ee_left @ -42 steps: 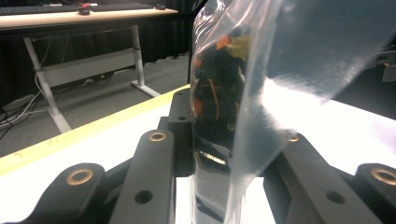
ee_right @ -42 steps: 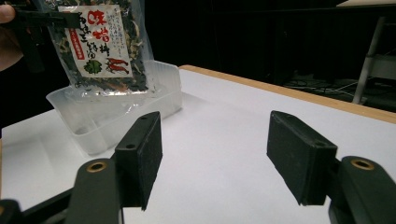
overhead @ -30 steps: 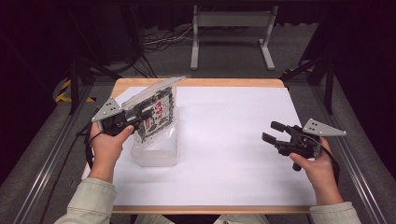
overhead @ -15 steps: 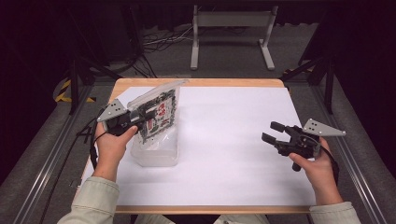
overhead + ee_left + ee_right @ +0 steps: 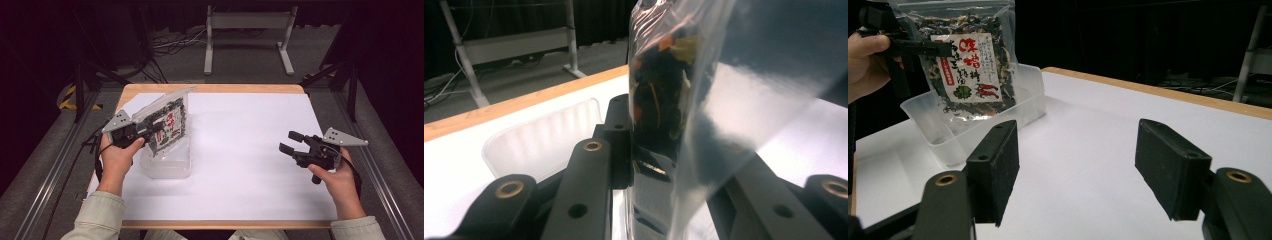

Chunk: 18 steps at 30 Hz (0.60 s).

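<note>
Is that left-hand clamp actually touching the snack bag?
Touching: in the left gripper view the bag is pinched between the left gripper's black jaws.

- A clear plastic zip pouch (image 5: 167,122) of dark dried flakes, with a white label printed in red characters and small red chilli drawings, stands roughly upright on edge at about nine o'clock on the white table sheet. Its lower end dips into the tub below and its top leans toward twelve o'clock. In the right gripper view the pouch (image 5: 970,65) shows its label face-on, pinched at its side edge.
- A clear, shallow rectangular plastic tub (image 5: 170,162) with rounded corners sits open on the white sheet at about eight o'clock, directly under the pouch; its ribbed wall (image 5: 544,142) is visible in the left gripper view.
</note>
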Available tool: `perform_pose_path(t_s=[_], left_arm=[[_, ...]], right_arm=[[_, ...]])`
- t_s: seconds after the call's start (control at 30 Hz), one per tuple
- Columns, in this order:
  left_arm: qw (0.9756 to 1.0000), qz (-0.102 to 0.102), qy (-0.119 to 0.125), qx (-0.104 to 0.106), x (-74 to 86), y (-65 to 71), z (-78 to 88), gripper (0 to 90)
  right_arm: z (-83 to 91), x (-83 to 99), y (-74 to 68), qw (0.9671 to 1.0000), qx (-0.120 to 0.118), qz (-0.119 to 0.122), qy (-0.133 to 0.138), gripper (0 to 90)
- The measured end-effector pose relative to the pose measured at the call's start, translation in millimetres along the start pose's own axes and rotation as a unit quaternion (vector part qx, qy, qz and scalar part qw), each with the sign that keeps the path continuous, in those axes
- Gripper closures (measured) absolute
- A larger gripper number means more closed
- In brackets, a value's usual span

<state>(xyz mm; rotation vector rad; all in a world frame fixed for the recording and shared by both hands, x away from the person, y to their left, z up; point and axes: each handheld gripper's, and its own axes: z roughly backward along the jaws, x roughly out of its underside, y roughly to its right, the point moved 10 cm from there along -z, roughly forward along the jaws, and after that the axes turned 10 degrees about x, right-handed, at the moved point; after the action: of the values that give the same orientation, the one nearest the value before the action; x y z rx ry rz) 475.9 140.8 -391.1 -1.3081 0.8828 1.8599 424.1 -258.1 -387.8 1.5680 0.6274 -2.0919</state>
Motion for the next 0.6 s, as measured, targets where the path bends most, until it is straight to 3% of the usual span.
perform_pose_path(t_s=[0.3,0.5,0.6], left_arm=[[1.0,0.005,-0.003,0.004,5.9,-3.7,4.1,71.4],[0.9998,0.02,0.003,0.0,6.2,-9.0,7.9,69.7],[0.9998,0.013,0.007,-0.011,5.8,-9.6,9.5,59.2]], right_arm=[[0.5,0.3,0.3,1.0,0.0,-0.001,0.001,34.4],[2.1,2.2,1.9,1.0,0.004,0.0,-0.001,34.4],[3.3,0.8,1.9,1.0,0.004,-0.002,0.002,34.3]])
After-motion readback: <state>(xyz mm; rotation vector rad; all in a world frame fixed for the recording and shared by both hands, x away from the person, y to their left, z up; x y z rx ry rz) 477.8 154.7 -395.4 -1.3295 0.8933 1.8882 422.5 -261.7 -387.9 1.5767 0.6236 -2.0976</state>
